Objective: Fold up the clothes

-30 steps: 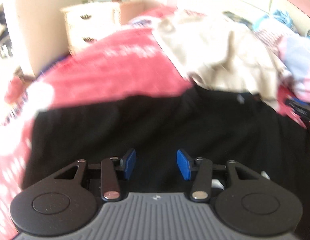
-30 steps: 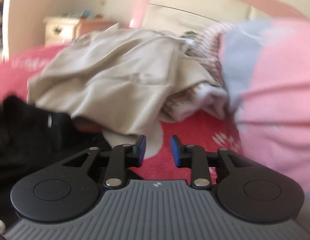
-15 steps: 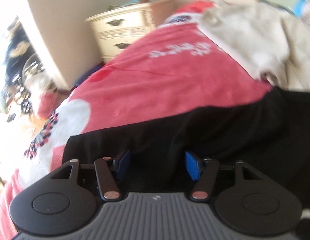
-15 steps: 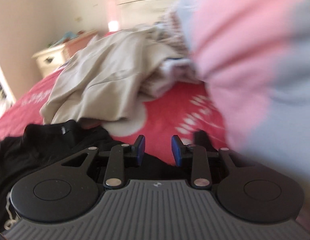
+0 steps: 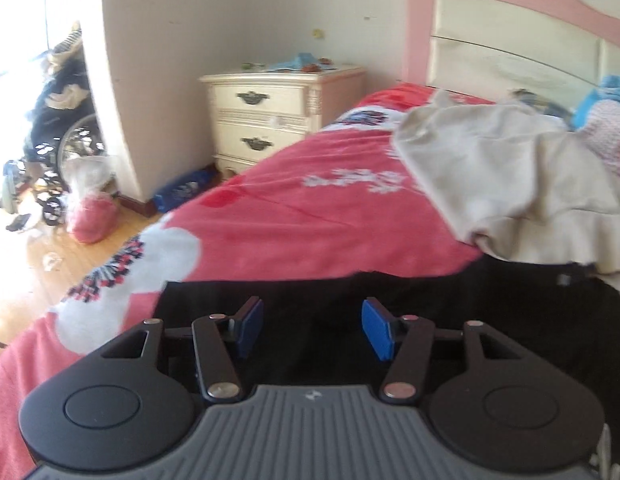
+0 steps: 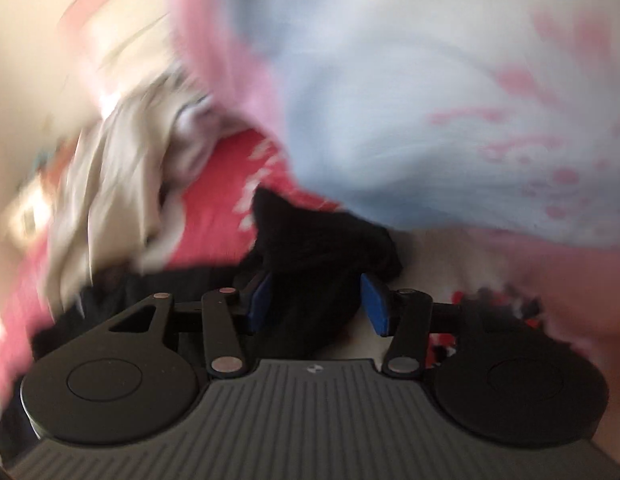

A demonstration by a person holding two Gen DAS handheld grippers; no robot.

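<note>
Red bedspread (image 5: 310,208) fills most of the view; black garment (image 5: 450,320) lies spread flat across its near part; beige clothes heap (image 5: 510,168) sits beyond, touching the garment's far edge; pink-and-blue fabric (image 6: 410,100) crowds the right side. Step looks like re-gripping edges for a fold. Left gripper (image 5: 313,328) is spread over black cloth, jaws closing a little, pads not pressing. Right gripper (image 6: 314,304) is blurred, jaws opening, a black corner between them but seemingly unpinched. Next move probably needs both pinching an edge; open bedspread lies toward the nightstand (image 5: 277,108) — little room on the right.
</note>
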